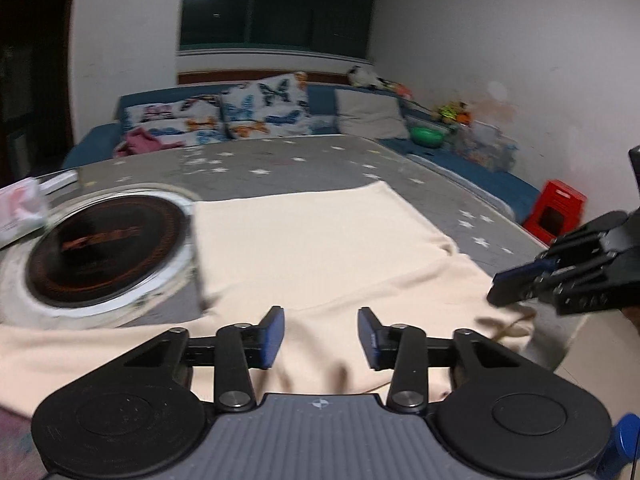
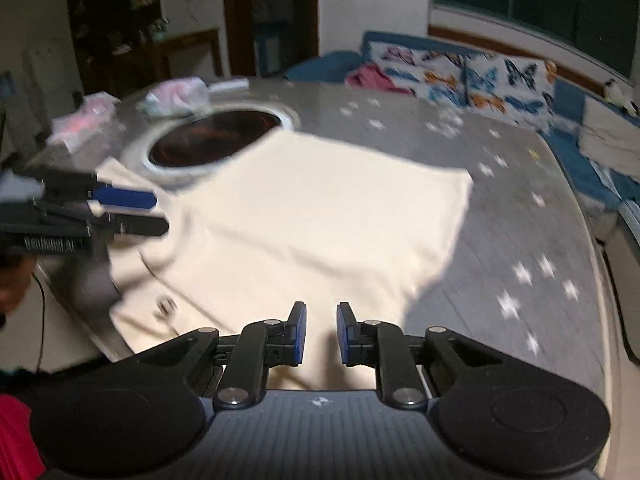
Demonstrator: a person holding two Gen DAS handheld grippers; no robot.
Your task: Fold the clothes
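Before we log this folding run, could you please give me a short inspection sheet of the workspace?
Surface: grey star-print table cover, round dark hob set in it.
Job's things: cream garment lying partly folded, one corner over the hob's rim.
Clutter: plastic-wrapped packs at the far edge.
Grippers: left gripper open above the garment; right gripper open above its near edge.
Cables: thin dark cable hanging off the table's side.
Surroundings: blue sofa, butterfly cushions, red stool.
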